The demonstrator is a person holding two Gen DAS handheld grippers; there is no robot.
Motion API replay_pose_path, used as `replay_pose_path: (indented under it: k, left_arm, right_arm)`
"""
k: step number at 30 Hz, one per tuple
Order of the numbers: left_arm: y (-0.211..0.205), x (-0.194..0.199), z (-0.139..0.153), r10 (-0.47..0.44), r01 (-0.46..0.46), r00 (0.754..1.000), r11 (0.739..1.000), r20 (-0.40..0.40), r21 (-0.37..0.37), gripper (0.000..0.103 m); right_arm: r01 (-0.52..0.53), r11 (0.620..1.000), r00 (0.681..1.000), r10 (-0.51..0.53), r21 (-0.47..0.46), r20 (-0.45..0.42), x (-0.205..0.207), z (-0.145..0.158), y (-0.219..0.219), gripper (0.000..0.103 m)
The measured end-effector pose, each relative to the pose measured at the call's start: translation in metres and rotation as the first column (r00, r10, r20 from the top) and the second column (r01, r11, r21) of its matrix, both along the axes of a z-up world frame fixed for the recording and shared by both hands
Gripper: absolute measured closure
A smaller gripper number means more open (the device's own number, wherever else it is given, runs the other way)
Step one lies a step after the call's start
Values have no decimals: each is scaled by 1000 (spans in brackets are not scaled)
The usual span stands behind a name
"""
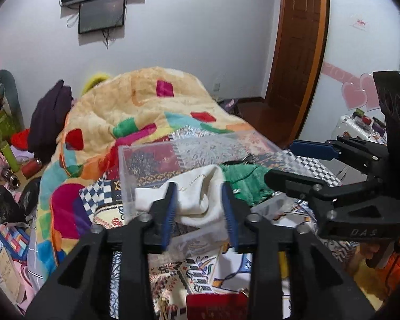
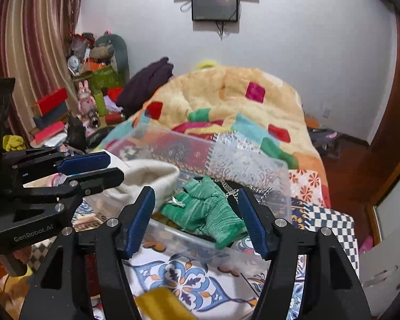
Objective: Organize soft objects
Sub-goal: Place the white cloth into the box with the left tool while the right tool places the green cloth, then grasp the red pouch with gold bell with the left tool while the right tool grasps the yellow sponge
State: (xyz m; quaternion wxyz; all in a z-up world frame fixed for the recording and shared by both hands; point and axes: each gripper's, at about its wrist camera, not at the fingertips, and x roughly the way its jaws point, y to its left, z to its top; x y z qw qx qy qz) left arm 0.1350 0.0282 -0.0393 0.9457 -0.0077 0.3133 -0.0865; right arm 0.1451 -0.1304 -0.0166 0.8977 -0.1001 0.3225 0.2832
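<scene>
A clear plastic box [image 1: 136, 160] stands on the patterned bedspread; it also shows in the right wrist view [image 2: 253, 160]. A white knit cloth [image 1: 200, 194] hangs over its near wall, and a green knit cloth [image 1: 245, 184] lies inside. My left gripper [image 1: 200, 208] is open with the white cloth between its blue pads. In the right wrist view the white cloth [image 2: 152, 178] lies at the box's left end and the green cloth [image 2: 208, 210] in the middle. My right gripper [image 2: 197, 218] is open and empty, just above the green cloth.
A yellow blanket with coloured squares [image 1: 136, 106] is heaped behind the box. Boxes, toys and bottles [image 2: 88, 101] clutter the left bedside. A yellow cloth [image 2: 160, 304] and a red item [image 1: 216, 306] lie near me. A wooden door [image 1: 298, 48] stands to the right.
</scene>
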Motion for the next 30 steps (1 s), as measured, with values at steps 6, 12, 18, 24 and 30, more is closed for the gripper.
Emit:
replay_pose_path:
  k: [6,12,18,24,30]
  left_arm:
    - [-2,-35,18,13,-14,997,1000,70,17,28]
    - [-3,-58,8,23,-25,999,999,41,38,10]
    - [0,-70,-26,13,-11,996,1000,-83,26,8]
    - [0,-75,-62,17,-16,981,1000,-193,6,8]
    - [-5,-77,-79,25,-27,975,1000,-223,-9,8]
  right_arm:
    - [7,999,997,-10,43,71,-26,21,-16,22]
    - [10,999,1000,-11,50,26,-39,9,-27,20]
    - [12,1000,996,-12,-3,-86,-46,-34,-28,20]
    - [-1,1000,982,-4,-27,-189,-50,-69,-31,21]
    - [-27,999,972,19,-33,-235,-49,-82,-27,39]
